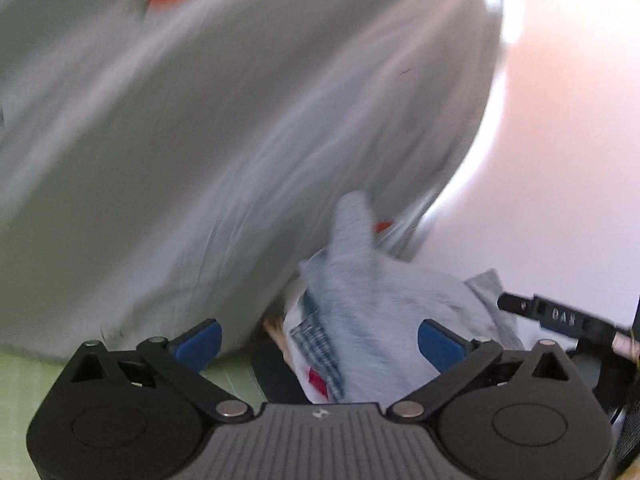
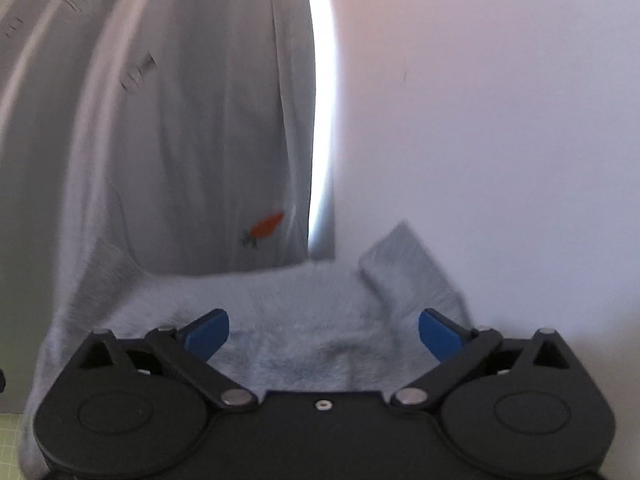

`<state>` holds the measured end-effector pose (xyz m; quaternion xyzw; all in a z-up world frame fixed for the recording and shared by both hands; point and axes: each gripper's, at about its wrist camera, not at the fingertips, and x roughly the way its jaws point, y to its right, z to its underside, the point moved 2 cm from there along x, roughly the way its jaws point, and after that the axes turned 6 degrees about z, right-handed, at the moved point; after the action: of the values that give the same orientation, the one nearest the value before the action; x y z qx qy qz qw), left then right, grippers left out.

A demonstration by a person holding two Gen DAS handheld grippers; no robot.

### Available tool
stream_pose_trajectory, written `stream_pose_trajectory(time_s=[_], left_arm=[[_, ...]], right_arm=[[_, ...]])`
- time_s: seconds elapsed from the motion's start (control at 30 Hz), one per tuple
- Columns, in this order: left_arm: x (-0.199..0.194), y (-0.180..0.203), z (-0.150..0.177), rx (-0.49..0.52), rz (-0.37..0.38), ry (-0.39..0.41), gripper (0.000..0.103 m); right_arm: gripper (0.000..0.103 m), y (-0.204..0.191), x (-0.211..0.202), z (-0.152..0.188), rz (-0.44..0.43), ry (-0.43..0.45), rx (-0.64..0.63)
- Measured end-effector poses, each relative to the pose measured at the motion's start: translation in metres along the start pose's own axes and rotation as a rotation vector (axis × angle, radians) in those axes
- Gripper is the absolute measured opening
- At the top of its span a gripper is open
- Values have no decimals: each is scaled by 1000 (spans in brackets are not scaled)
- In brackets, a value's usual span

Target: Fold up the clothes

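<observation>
Left gripper (image 1: pixel 318 338): blue fingers (image 1: pixel 200 344) spread as wide as they go, nothing pinched. A heap of pale blue clothes (image 1: pixel 372 304) sits in the gap at about 12 o'clock from the gripper body; blur hides whether either finger brushes the cloth. A checked strip with a small red tag (image 1: pixel 318 378) shows at the heap's near edge; nothing on it can be read.

Right gripper (image 2: pixel 324 336): fingers (image 2: pixel 440 338) likewise fully apart, gripping nothing. Fuzzy pale blue fabric (image 2: pixel 304 320) lies between and beyond them, one flap (image 2: pixel 404 264) standing up at 1 o'clock.

Behind, a large pale grey sheet (image 2: pixel 168 120) hangs from 9 to 12 o'clock in the right wrist view, with a small orange carrot (image 2: pixel 266 226) stitched on it just above the blue fabric. In the left wrist view the same grey cloth (image 1: pixel 220 128) is smeared across the upper left, an orange mark at 11 o'clock.

Green counter (image 1: pixel 32 376) shows at 8 o'clock, left view. Black bar (image 1: pixel 556 316) at 3 o'clock carries white letters, too blurred to make out. White wall (image 2: pixel 500 120) fills the right.
</observation>
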<state>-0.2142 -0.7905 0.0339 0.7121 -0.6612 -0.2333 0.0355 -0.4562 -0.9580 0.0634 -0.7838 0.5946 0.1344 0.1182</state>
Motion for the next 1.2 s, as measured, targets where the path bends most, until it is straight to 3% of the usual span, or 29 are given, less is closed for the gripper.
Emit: stream_pose_trajectory(time_s=[0.07, 0.23, 0.43, 0.7, 0.9, 1.2], left_arm=[[-18, 18, 5, 62, 14, -4, 103], [-51, 65, 39, 147, -33, -60, 103], [-87, 106, 100, 69, -109, -114, 103], [-117, 166, 174, 71, -145, -204, 103], [-142, 203, 207, 69, -163, -206, 103], [-168, 233, 232, 64, -210, -201, 103]], right_arm=[[102, 6, -25, 2, -8, 25, 21], [102, 24, -73, 35, -63, -26, 74], [102, 53, -115, 95, -43, -135, 25], [102, 102, -179, 150, -66, -227, -20], [102, 131, -222, 178, -79, -258, -58], [102, 158, -252, 197, -119, -271, -83]])
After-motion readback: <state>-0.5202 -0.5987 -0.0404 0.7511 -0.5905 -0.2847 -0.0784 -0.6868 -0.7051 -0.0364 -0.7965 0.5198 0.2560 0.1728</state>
